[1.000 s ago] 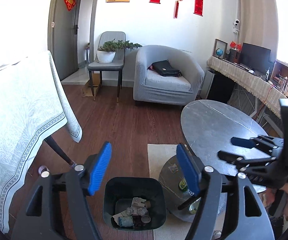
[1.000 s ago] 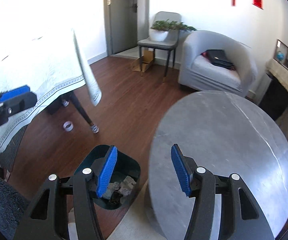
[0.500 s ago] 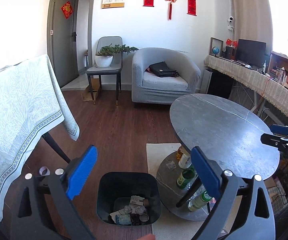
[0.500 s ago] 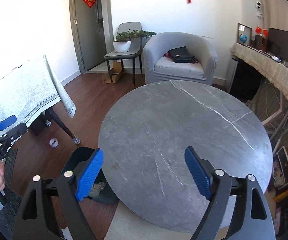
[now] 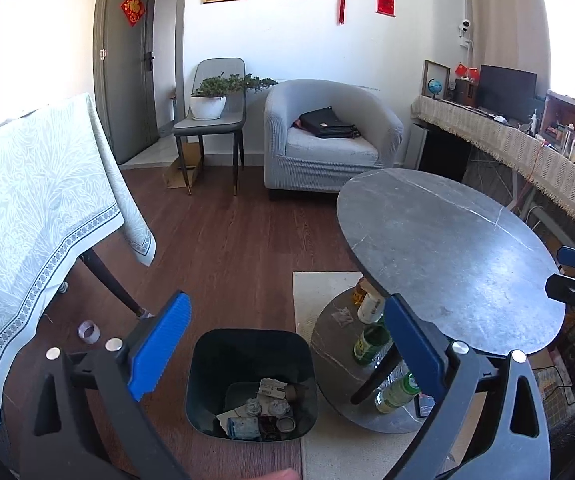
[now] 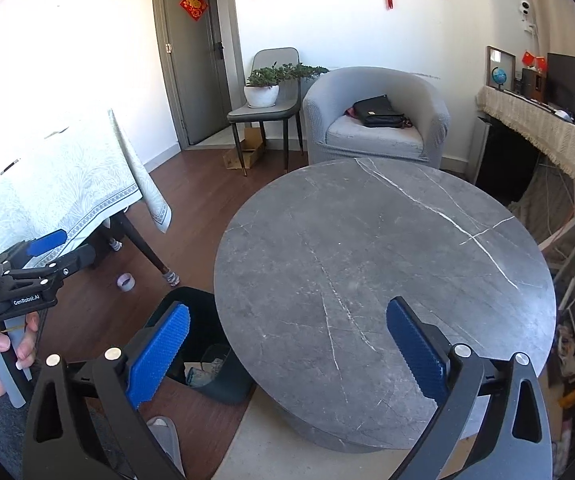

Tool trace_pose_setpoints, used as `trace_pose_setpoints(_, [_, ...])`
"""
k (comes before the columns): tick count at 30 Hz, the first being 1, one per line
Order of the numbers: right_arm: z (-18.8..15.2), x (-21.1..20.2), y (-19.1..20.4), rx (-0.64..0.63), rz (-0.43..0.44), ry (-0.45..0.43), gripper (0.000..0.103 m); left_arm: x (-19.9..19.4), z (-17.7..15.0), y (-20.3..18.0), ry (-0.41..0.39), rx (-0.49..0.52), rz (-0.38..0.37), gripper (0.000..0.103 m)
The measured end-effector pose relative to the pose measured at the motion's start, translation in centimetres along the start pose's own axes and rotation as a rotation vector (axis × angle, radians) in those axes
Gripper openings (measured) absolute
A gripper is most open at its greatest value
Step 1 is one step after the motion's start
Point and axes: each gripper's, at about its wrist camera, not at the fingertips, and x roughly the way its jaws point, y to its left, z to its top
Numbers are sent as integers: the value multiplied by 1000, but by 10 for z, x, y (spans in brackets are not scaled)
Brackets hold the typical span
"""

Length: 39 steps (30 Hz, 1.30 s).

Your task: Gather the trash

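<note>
Plastic bin (image 5: pixel 207 392) (dark, square) holds crumpled paper (image 5: pixel 253 406).

The left gripper (image 5: pixel 287 344) was held pointing downward, its jaws spread wide after having just been opening, with nothing gripped between them. The right gripper (image 6: pixel 287 346) was likewise angled down, jaws freshly widened and empty.
</note>
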Motion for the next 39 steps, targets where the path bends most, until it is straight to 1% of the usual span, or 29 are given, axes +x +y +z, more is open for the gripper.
trace_pose_setpoints(3, [1,3,2,-14,-10,6,100,2,-3,2,13,-15,-12,99])
trace_pose_setpoints(9, [0,6,2,-16,-15,12,100,3,-4,2,24,-14,-10,99])
trace_pose_setpoints(14, [1,9,2,-17,-15,19,100,5,-7,-4,37,10,-10,99])
trace_pose_setpoints(19, [1,9,3,-22,-12,19,100,3,-7,-9,23,33,-3,99])
trace_pose_setpoints(39, [1,10,2,-15,-10,19,100,4,-5,-3,33,-7,-8,99])
